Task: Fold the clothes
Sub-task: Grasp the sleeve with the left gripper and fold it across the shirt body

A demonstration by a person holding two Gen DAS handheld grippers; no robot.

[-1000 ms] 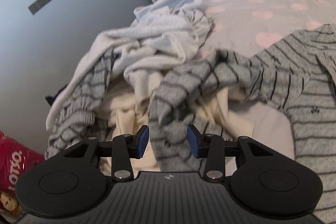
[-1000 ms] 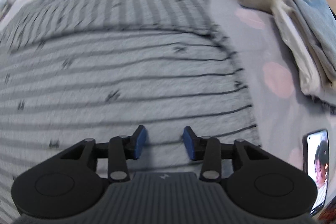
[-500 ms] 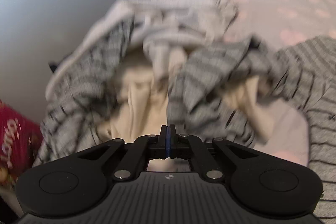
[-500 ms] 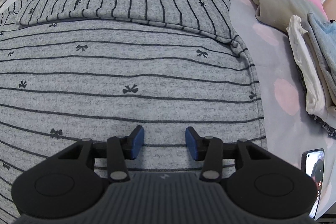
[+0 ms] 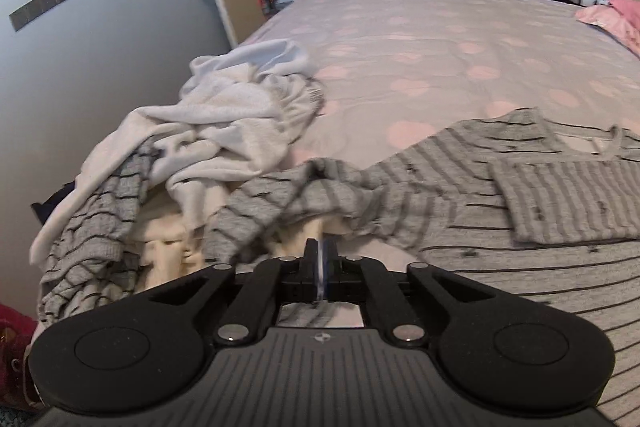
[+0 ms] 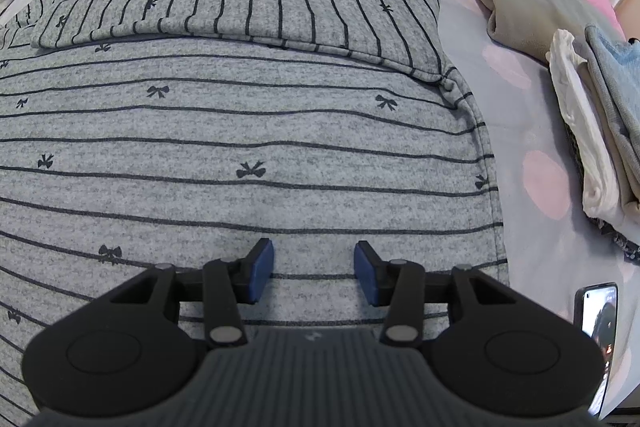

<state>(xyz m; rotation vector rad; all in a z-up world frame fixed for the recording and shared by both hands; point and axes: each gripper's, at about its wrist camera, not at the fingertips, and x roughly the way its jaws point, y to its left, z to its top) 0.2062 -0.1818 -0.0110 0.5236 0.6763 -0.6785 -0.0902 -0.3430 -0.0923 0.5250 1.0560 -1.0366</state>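
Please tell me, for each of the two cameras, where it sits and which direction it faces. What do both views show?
Left wrist: on the left gripper, facing across the bed toward a door; its shut fingers pinch the striped sleeve beside a laundry pile.
Right wrist: on the right gripper, looking steeply down; open jaws over the striped shirt.
Shared: the striped shirt and the bed.

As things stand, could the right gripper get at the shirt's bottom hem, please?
Probably yes: the right gripper hovers open over the striped shirt, and nothing lies between it and the hem.
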